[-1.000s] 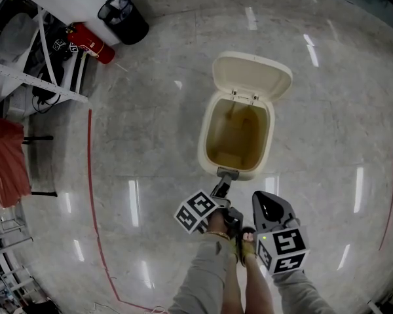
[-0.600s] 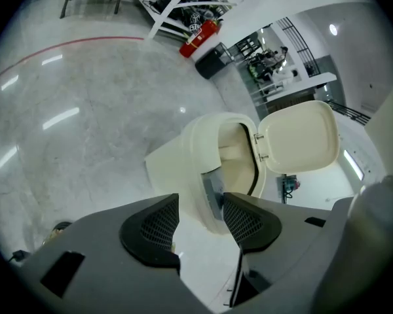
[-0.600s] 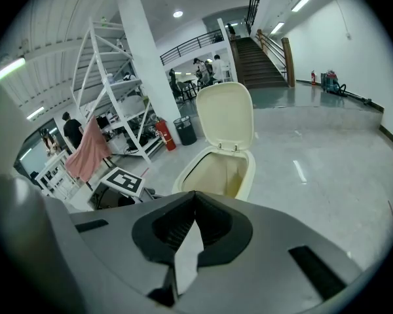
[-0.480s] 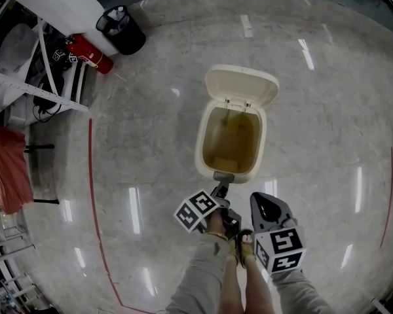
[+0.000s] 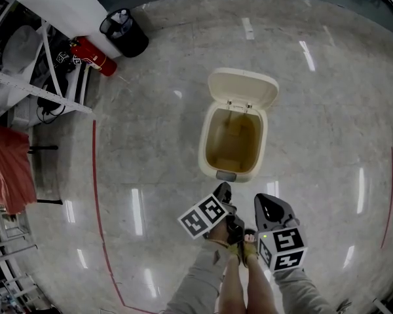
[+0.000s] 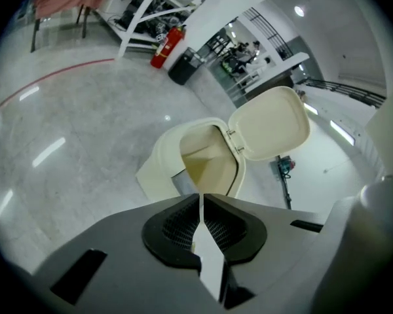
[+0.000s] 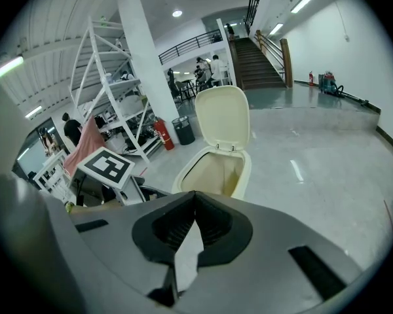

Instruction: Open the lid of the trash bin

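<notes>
At the far left a fire extinguisher [image 5: 92,55] and a black wastebasket [image 5: 124,33] stood against the shelving, well apart from the work and of no part in it. In the middle of the bare floor stood the cream trash bin [image 5: 207,150], its lid [image 5: 243,88] swung up on the rear hinges and leaning back past upright, so it probably stayed open by its own weight with nothing propping it; the task looked done. Just before the bin's grey front catch [image 5: 226,175] hung the left gripper [image 5: 223,190], angled down toward it but apart from it; its jaws had just been closing and now met with nothing between them, likely because the catch needed no further press. Beside it on the right, the right gripper [image 5: 263,205] pointed down the same way, jaws together and empty, seemingly held idle as a spare.
</notes>
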Demonstrator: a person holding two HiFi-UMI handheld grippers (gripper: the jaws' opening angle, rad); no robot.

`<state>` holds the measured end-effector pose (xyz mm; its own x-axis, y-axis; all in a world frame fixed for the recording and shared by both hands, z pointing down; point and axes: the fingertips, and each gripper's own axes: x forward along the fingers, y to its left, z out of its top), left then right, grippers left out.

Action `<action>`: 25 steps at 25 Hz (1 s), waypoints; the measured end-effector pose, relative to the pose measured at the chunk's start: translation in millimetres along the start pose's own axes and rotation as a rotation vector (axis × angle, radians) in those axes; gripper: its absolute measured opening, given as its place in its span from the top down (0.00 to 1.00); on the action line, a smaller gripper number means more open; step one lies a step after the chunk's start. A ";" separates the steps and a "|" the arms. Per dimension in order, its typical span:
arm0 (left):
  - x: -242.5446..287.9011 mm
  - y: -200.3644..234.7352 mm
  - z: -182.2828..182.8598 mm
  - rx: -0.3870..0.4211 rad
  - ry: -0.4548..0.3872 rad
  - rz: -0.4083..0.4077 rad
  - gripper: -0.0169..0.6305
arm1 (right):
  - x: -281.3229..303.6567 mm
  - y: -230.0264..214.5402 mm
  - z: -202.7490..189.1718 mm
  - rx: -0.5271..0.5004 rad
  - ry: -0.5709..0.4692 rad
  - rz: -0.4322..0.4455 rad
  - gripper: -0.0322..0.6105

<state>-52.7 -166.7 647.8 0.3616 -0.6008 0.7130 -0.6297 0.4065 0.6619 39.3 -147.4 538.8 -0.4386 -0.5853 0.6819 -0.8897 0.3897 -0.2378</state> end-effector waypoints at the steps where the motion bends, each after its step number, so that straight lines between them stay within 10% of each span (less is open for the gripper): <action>1: -3.8 -6.2 2.9 0.050 -0.007 0.000 0.94 | -1.2 -1.0 -0.4 0.002 0.001 -0.003 0.94; 14: -65.8 -56.0 5.4 0.553 -0.062 0.043 0.96 | -20.5 -8.4 4.2 0.007 -0.009 -0.009 0.94; 25: -128.5 -74.8 -14.1 0.636 -0.097 0.053 0.96 | -56.8 6.4 3.6 -0.009 -0.026 0.027 0.94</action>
<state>-42.4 -110.2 509.9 0.2737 -0.6629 0.6969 -0.9404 -0.0322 0.3387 58.1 -114.3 496.0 -0.4659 -0.5926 0.6571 -0.8763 0.4118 -0.2500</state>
